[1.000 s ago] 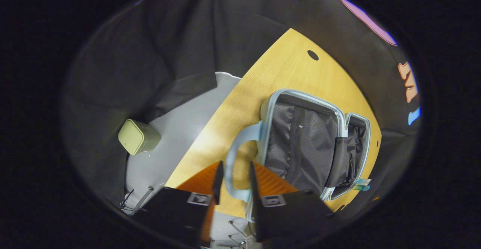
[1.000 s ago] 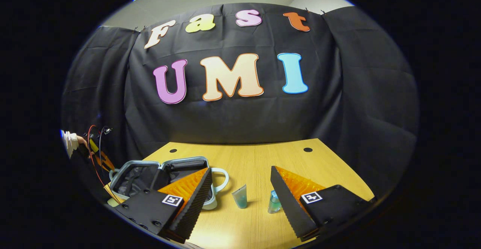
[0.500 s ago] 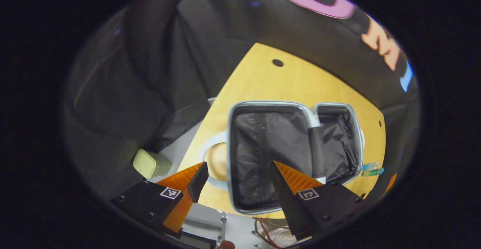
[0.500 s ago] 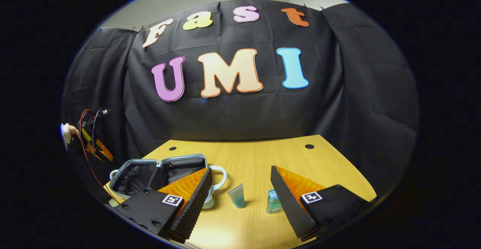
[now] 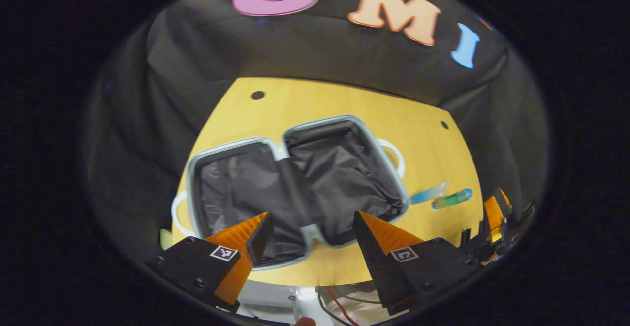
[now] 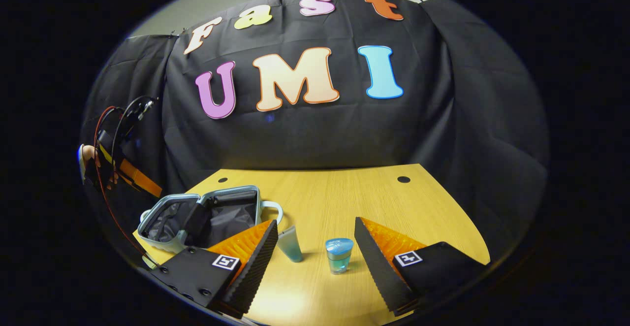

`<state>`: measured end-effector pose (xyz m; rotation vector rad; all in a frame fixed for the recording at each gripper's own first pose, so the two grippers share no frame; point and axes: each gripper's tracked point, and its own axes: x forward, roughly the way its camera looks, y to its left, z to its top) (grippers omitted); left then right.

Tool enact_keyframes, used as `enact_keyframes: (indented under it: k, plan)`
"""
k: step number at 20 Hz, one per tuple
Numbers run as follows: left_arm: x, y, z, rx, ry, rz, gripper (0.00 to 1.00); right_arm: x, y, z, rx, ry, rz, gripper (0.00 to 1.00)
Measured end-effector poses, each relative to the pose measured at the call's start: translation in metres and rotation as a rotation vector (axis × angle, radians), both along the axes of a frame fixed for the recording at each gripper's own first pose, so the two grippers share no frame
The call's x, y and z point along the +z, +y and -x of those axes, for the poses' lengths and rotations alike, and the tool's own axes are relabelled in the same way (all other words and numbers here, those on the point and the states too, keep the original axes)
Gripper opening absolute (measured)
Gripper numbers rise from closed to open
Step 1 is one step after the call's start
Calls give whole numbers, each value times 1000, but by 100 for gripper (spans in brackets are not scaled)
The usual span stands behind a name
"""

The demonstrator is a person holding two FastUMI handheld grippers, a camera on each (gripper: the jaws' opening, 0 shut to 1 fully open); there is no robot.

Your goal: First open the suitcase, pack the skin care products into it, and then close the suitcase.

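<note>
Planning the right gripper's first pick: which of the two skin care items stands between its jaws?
The short bottle with the blue cap. The tapered tube stands farther left, beside the left jaw, nearer the open suitcase.

left claw (image 5: 307, 225) released suitcase handle (image 5: 178, 213), spread wide, lifted above open suitcase (image 5: 295, 188)

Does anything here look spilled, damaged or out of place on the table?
Nothing stands out. The suitcase lies open flat on the table, its black lining empty. The tube and the small bottle stand upright beside it, no spill visible.
</note>
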<state>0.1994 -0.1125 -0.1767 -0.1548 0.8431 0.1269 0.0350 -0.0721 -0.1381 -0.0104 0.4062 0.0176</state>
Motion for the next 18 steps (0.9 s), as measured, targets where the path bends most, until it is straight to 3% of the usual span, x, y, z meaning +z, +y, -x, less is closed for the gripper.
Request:
enact_keyframes:
  k: [4,12,15,17,18]
  plan:
    - [-23,-91,-17,-152,-7,71,96,-31,-17,-4,31,66,-11,98]
    - [-29,-206,-48,-331,-146,45,94,-108,-38,-11,104,199,-22,98]
    - [-49,-243,-55,-355,-142,51,95,-128,-43,-15,119,233,-39,99]
    - [-58,-253,-62,-322,-158,51,94,-137,-44,-18,124,254,-54,95]
    - [-62,-254,-67,-300,-171,45,93,-140,-45,-20,126,257,-59,99]
